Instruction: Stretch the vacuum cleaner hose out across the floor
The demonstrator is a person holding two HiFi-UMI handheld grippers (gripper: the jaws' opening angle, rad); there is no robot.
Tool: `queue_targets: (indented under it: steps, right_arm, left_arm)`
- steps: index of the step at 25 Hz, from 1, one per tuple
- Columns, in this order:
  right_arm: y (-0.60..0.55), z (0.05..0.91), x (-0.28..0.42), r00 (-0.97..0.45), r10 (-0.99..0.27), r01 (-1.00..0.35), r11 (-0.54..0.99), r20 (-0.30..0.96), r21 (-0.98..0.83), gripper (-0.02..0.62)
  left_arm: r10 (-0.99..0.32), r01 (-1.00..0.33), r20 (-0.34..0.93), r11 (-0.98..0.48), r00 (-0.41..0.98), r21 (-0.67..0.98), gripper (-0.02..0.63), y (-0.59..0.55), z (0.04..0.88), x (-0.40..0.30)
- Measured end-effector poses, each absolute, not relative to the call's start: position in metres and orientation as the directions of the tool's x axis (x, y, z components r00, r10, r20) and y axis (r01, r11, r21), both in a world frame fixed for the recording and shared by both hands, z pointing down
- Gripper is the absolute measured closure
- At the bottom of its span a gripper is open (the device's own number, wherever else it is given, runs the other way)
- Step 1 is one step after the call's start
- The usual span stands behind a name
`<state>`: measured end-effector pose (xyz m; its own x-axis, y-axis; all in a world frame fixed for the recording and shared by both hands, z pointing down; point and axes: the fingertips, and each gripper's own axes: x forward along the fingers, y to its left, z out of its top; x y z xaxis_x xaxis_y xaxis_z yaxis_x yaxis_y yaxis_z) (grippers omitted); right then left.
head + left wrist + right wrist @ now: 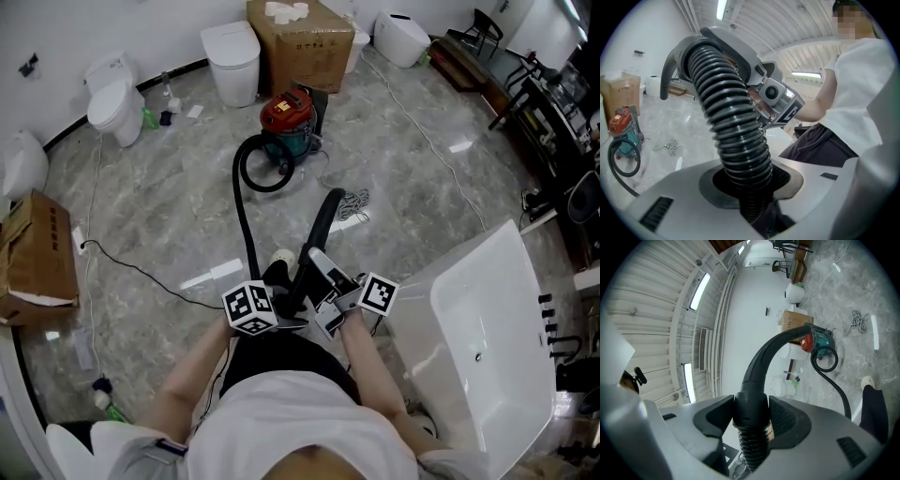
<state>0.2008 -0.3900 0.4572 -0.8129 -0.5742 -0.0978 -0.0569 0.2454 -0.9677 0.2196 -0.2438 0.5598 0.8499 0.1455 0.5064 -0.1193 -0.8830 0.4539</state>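
A red and teal vacuum cleaner point(288, 120) stands on the marble floor. Its black ribbed hose point(246, 220) loops beside it and runs toward me. My left gripper point(291, 302) is shut on the ribbed hose point(733, 126), which fills the space between its pads point(787, 180). Just beyond it, my right gripper point(325, 289) is shut on the hose's smooth black end cuff point(751, 411), and the curved handle tube point(771, 352) rises from there. The vacuum cleaner point(814, 341) shows far off in the right gripper view, with the hose trailing back to it.
A white bathtub point(487, 347) lies close on my right. Toilets point(114, 101) and cardboard boxes point(298, 42) line the far wall, and another box point(37, 255) sits at the left. A thin black cable point(131, 269) and a coiled cord point(353, 202) lie on the floor.
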Motion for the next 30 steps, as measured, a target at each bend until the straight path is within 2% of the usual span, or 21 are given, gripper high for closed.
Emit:
queue_targets:
  steps: [15, 22, 30]
  right_arm:
    - [-0.341, 0.462, 0.202, -0.816, -0.568, -0.002, 0.194, -0.111, -0.981, 0.354]
    - [-0.333, 0.475, 0.201, -0.826, -0.556, 0.002, 0.163, -0.094, -0.987, 0.354]
    - [-0.322, 0.487, 0.209, -0.799, -0.597, 0.000, 0.131, -0.079, -0.991, 0.354]
  left_arm:
    - [0.093, -0.188, 0.519, -0.866, 0.849, 0.463, 0.462, -0.196, 0.558, 0.218]
    - [0.102, -0.191, 0.510, -0.850, 0.854, 0.490, 0.460, -0.185, 0.566, 0.217]
    - [0.149, -0.152, 0.502, -0.846, 0.852, 0.510, 0.460, -0.172, 0.571, 0.215]
